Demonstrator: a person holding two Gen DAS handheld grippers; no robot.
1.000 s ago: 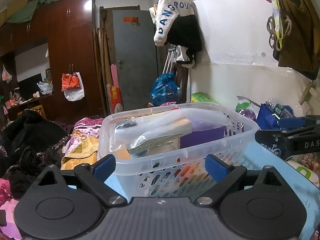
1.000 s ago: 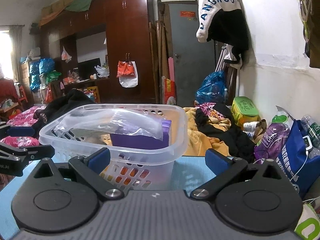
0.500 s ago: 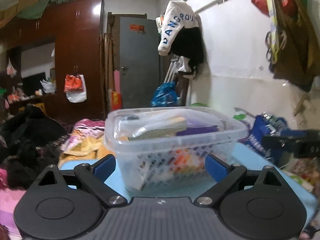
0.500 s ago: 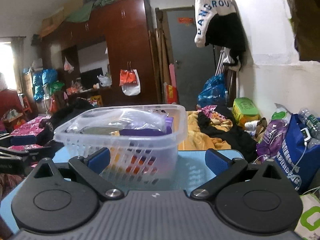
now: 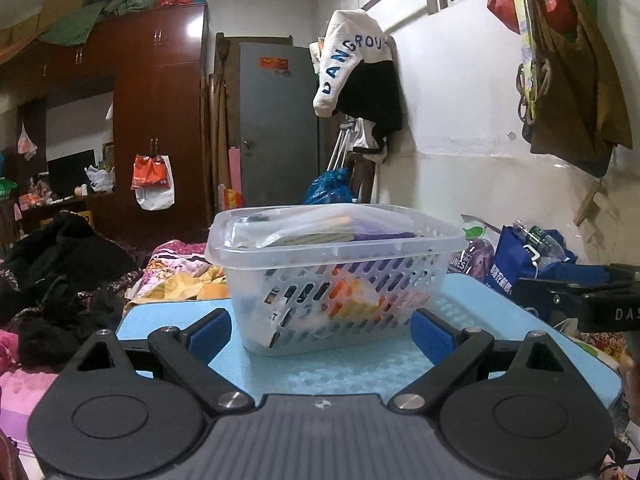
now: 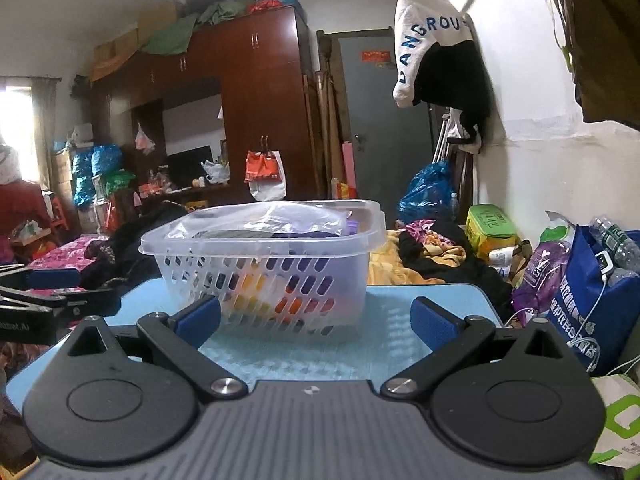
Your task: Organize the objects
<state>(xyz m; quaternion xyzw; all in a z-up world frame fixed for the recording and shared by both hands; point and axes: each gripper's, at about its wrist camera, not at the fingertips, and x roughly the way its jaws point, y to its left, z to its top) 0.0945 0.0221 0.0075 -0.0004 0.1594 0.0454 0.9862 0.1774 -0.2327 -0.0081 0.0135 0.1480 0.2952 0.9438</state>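
Note:
A clear perforated plastic basket (image 5: 336, 276) stands on a light blue table (image 5: 360, 372). It holds several items: a clear plastic bag (image 5: 280, 228), a purple box (image 5: 384, 236) and coloured packets low down. My left gripper (image 5: 320, 328) is open and empty, a short way in front of the basket. My right gripper (image 6: 316, 316) is open and empty, also just in front of the basket (image 6: 264, 264). The right gripper shows at the right edge of the left wrist view (image 5: 580, 300). The left gripper shows at the left edge of the right wrist view (image 6: 48, 296).
Piled clothes (image 5: 60, 280) lie left of the table. A blue bag with bottles (image 6: 600, 292) and a purple pouch (image 6: 540, 272) stand to the right by the white wall. A wooden wardrobe (image 5: 156, 120) and grey door (image 5: 276, 128) are behind.
Both grippers have pulled back from the basket and dropped lower. The basket now looks smaller and farther off, and more of the blue table shows in front of it.

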